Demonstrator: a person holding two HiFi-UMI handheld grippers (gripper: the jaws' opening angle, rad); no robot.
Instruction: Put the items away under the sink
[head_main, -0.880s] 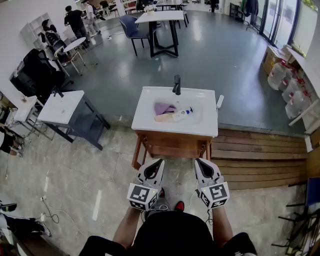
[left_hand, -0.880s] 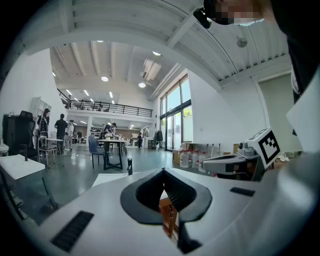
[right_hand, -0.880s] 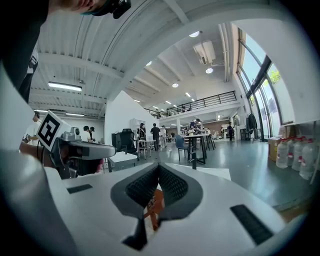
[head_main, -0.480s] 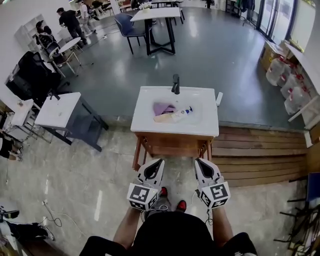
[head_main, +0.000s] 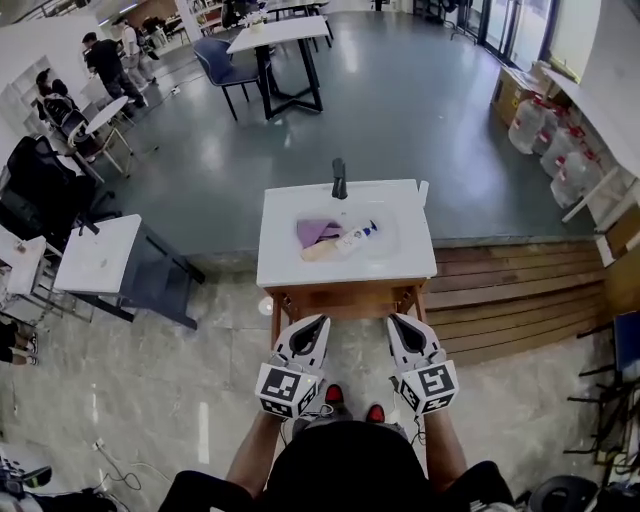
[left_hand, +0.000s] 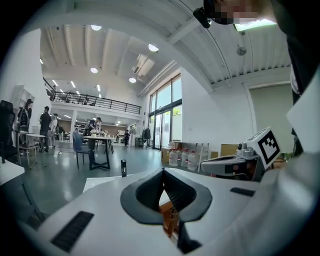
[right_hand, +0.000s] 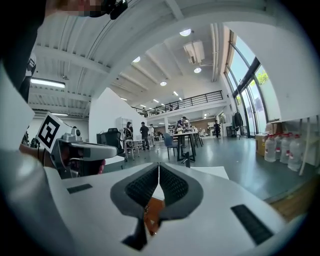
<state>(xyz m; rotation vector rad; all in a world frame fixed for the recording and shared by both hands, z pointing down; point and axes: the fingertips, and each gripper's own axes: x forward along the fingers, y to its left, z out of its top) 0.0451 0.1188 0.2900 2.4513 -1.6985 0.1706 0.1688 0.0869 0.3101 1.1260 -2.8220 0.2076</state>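
Sink (head_main: 290, 262) on its wooden stand (head_main: 345, 297) stands before the person, with the left gripper (head_main: 318, 323) and right gripper (head_main: 396, 322) just short of its near edge, both jaws closed on nothing. Only the head view reveals a purple cloth (head_main: 317, 230) and a bottle (head_main: 352, 237) side by side mid-basin. The gripper views catch just the faucet (head_main: 339, 178) at the far edge.
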